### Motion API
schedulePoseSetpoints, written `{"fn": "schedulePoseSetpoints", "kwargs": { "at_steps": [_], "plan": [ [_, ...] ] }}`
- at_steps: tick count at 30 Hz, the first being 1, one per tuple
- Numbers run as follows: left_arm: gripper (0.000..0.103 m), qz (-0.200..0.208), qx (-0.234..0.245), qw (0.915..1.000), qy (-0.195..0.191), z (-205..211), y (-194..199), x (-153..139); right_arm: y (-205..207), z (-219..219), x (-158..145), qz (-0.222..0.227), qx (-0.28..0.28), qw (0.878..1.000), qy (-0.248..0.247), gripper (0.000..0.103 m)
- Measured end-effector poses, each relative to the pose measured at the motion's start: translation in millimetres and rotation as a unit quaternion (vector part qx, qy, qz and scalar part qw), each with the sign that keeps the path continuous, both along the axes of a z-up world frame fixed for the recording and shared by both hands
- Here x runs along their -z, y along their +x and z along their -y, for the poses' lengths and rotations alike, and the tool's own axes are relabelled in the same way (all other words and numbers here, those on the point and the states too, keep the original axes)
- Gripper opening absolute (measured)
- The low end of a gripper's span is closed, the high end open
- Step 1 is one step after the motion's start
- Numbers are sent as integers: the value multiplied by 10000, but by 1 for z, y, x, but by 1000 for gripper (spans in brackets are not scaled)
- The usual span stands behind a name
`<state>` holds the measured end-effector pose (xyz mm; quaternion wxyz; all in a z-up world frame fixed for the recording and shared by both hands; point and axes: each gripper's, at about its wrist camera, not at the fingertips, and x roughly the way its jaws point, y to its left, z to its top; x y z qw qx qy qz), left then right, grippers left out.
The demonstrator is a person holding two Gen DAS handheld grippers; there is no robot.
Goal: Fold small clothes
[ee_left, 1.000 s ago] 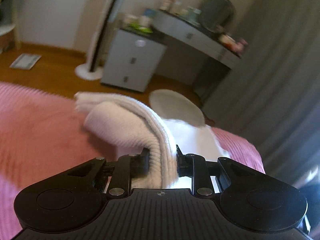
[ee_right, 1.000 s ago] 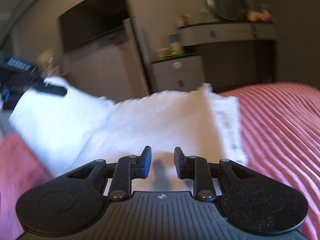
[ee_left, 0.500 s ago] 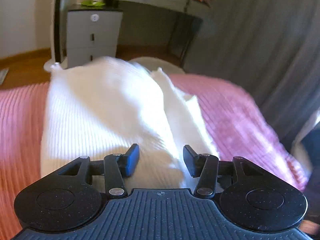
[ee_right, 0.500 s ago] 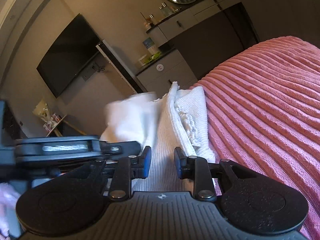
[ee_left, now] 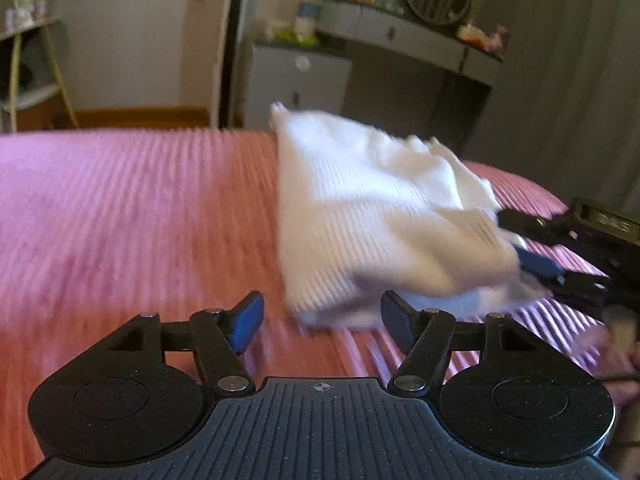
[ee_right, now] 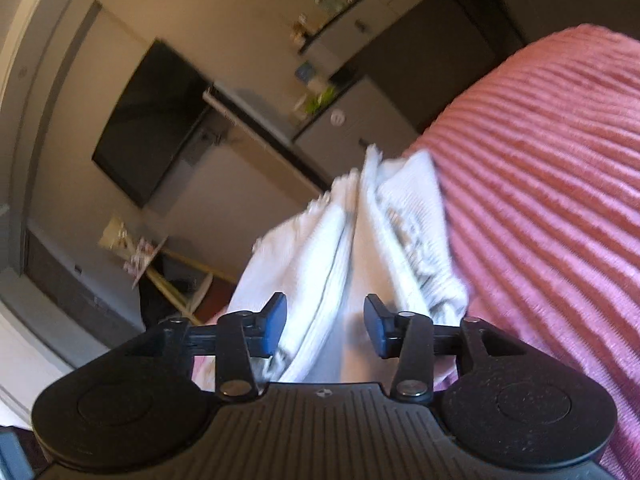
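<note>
My left gripper (ee_left: 322, 326) is spread wide and holds nothing, just short of the white knit garment (ee_left: 384, 216), which lies folded on the pink bedspread (ee_left: 132, 216) toward its right edge. My right gripper (ee_right: 326, 326) is parted too, with the garment's edge loose between its fingers.

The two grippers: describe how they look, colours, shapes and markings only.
Both are matte black plastic. The left gripper and right gripper each have a ribbed base plate with a small crosshair mark, two round speckled discs at the sides, silver pivot screws on angled linkage arms, and blue pads on the fingertips. No cables or sleeves are clearly visible.
</note>
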<state>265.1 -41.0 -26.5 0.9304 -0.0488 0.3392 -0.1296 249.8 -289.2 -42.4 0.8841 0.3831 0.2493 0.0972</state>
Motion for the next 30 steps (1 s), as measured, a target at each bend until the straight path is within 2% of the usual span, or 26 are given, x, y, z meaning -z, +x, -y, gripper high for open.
{"fn": "schedulePoseSetpoints", "kwargs": {
  "at_steps": [1, 4, 8, 10, 12, 13, 14, 16, 18, 20, 22, 25, 27, 28, 30],
  "plan": [
    [70, 13, -7, 10000, -14, -1, 2, 0, 2, -1, -3, -26, -32, 10000, 3, 47],
    [71, -81, 20, 9999, -84, -9, 11, 8, 11, -4, -14, 20, -113, 9999, 58, 64],
    [70, -200, -62, 9988, -448, -19, 10, 19, 48, -19, -26, -231, -532, 9972, -468, 65],
    [70, -203, -52, 9983, -538, -20, 9, 18, 74, -25, -23, -587, -697, 9948, -457, 65],
    [70, -147, -35, 9984, -540, -20, 10, 18, 90, -33, -23, -801, -773, 9926, -487, 63],
    [70, -149, -38, 9983, -571, -21, 10, 19, 96, -38, -26, -822, -802, 9916, -595, 54],
    [69, -157, -33, 9980, -612, -22, 10, 20, 100, -43, -31, -774, -849, 9910, -689, 37],
    [69, -178, -43, 9974, -694, -25, 9, 21, 104, -51, -39, -630, -908, 9906, -805, 34],
    [68, -197, -23, 9969, -757, -26, 8, 21, 109, -54, -40, -741, -829, 9899, -873, 39],
    [67, -218, -8, 9966, -796, -28, 8, 21, 112, -53, -36, -903, -720, 9897, -852, 54],
    [67, -226, 10, 9967, -783, -27, 8, 21, 118, -48, -26, -1127, -835, 9886, -549, 66],
    [67, -216, 24, 9969, -756, -27, 8, 21, 127, -47, -18, -1265, -853, 9878, -323, 66],
    [67, -217, 20, 9970, -743, -27, 8, 21, 131, -49, -17, -1310, -839, 9874, -301, 50],
    [67, -223, 8, 9971, -731, -26, 9, 20, 135, -52, -18, -1351, -864, 9863, -380, 29],
    [68, -233, -12, 9971, -728, -25, 8, 20, 134, -59, -25, -1252, -849, 9861, -692, 23]
  ]
}}
